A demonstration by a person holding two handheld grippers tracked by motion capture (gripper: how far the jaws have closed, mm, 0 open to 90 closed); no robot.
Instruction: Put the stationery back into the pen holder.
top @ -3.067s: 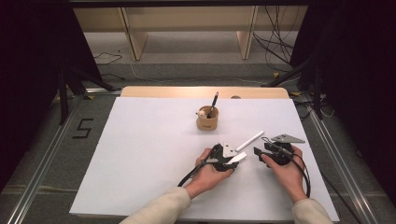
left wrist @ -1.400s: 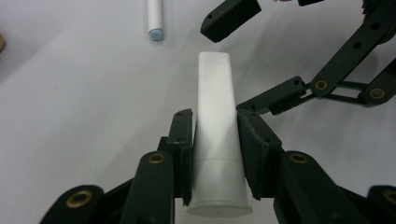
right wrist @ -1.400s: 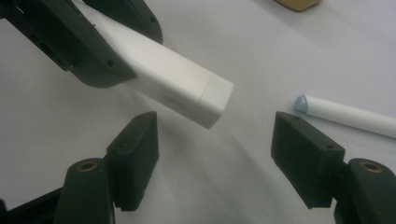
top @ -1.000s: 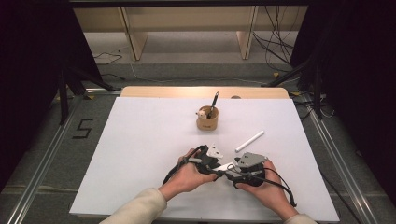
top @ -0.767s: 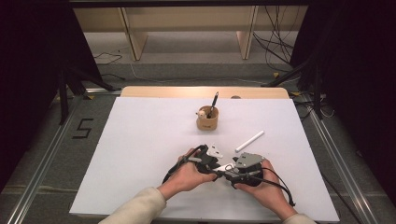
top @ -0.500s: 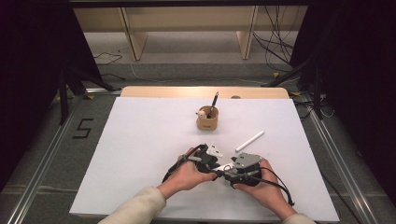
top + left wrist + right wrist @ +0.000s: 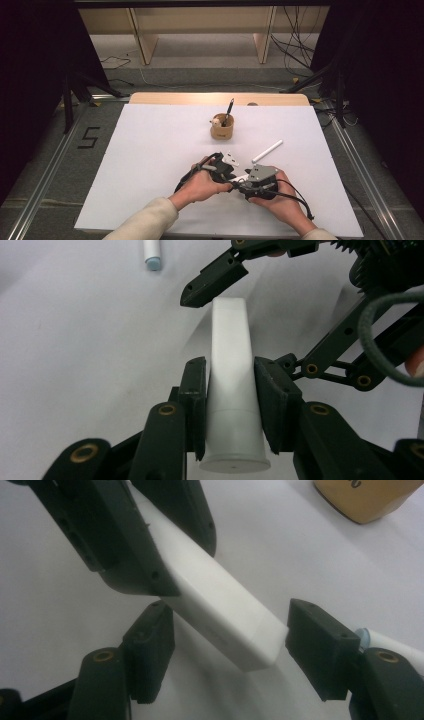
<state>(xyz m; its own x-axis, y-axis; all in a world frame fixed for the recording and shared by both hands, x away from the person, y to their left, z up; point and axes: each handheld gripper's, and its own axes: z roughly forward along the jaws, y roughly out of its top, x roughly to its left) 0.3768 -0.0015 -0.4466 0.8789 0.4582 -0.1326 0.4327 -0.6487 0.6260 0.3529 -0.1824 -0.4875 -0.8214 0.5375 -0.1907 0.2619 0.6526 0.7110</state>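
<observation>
My left gripper (image 7: 230, 405) is clamped on the white cap (image 7: 232, 385), pads tight on both flat sides. In its view the cap's wide round end is nearest the camera, bottom edge almost at the frame border, and the squared end points away toward my right gripper. Both jaw arms are cut off at the bottom.

My right gripper (image 7: 227, 645) has just been closing a bit but the jaws stand apart around the cap's (image 7: 220, 610) squared end. The right pad looks at or just off the corner and I can't tell if the left pad touches; not a grip yet. One right jaw tip shows above the cap in the left gripper view; the other is hidden behind it.

In the high view both grippers meet near the table's (image 7: 150, 150) front middle, left gripper (image 7: 231, 172) and right gripper (image 7: 241, 182) tip to tip. The cap is just a small white sliver between them, hard to make out. My hands cover most of both gripper bodies.

The pen (image 7: 267, 151) lies well apart, up and right of the grippers, uncapped. Its pale blue tip (image 7: 153, 262) shows in the left gripper view, body cut off at the top. In the right gripper view its tip peeks out behind the right jaw.

The cup (image 7: 222, 129) sits farther back with a dark pen (image 7: 229, 110) standing in it; a pale thing at its rim is too small to tell. The right gripper view has the cup (image 7: 365, 497) cut off at the top edge.
</observation>
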